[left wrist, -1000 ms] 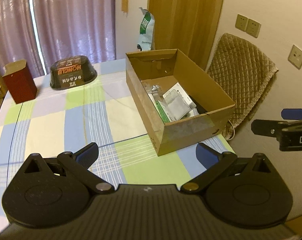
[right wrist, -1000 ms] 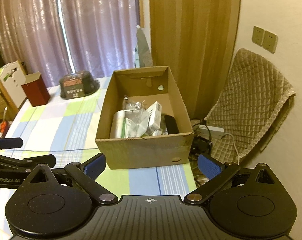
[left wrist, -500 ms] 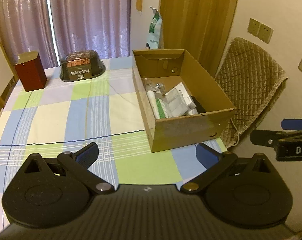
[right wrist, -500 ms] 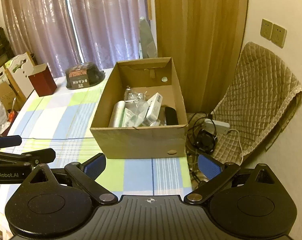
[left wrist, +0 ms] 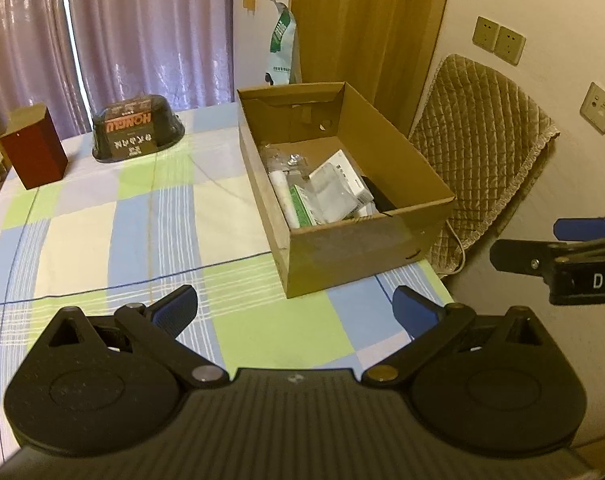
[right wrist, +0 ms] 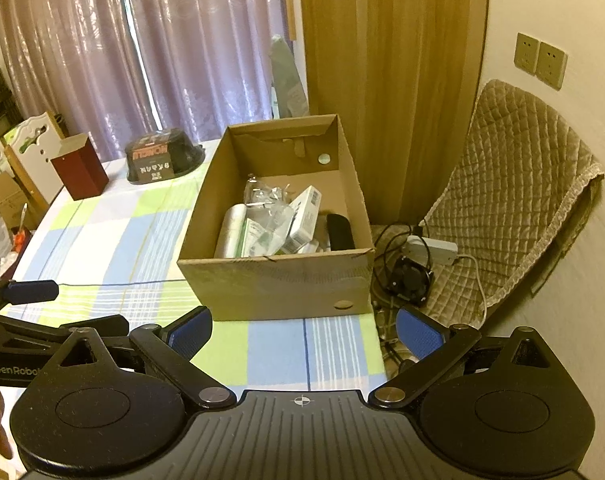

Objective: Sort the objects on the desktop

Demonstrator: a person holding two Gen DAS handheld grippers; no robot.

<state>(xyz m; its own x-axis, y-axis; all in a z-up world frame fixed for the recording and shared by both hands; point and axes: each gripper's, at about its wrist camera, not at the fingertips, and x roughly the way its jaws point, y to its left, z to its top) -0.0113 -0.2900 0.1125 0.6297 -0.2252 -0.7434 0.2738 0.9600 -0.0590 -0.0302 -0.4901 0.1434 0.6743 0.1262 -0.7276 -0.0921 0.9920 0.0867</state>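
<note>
Left wrist view: both tongs, left tongs (left wrist: pixel 294 306) and right tongs (right wrist: pixel 304 330), gape empty short of the cardboard box (left wrist: pixel 382 248), where small items (right wrist: pixel 274 224) lie; either sorted or awaiting unpacking.

The left wrist view looks forward and down from above the near edge of the tabletop (left wrist: pixel 102 208), facing the curtains, with the cardboard box (left wrist: pixel 366 248) ahead to its right. The right wrist view sits further right, near the tabletop's corner, looking at the same box (right wrist: pixel 278 276) almost head-on and closer. Both share the box, the checked cloth and the quilted chair (right wrist: pixel 514 184); each catches the other tool at its edge.
</note>
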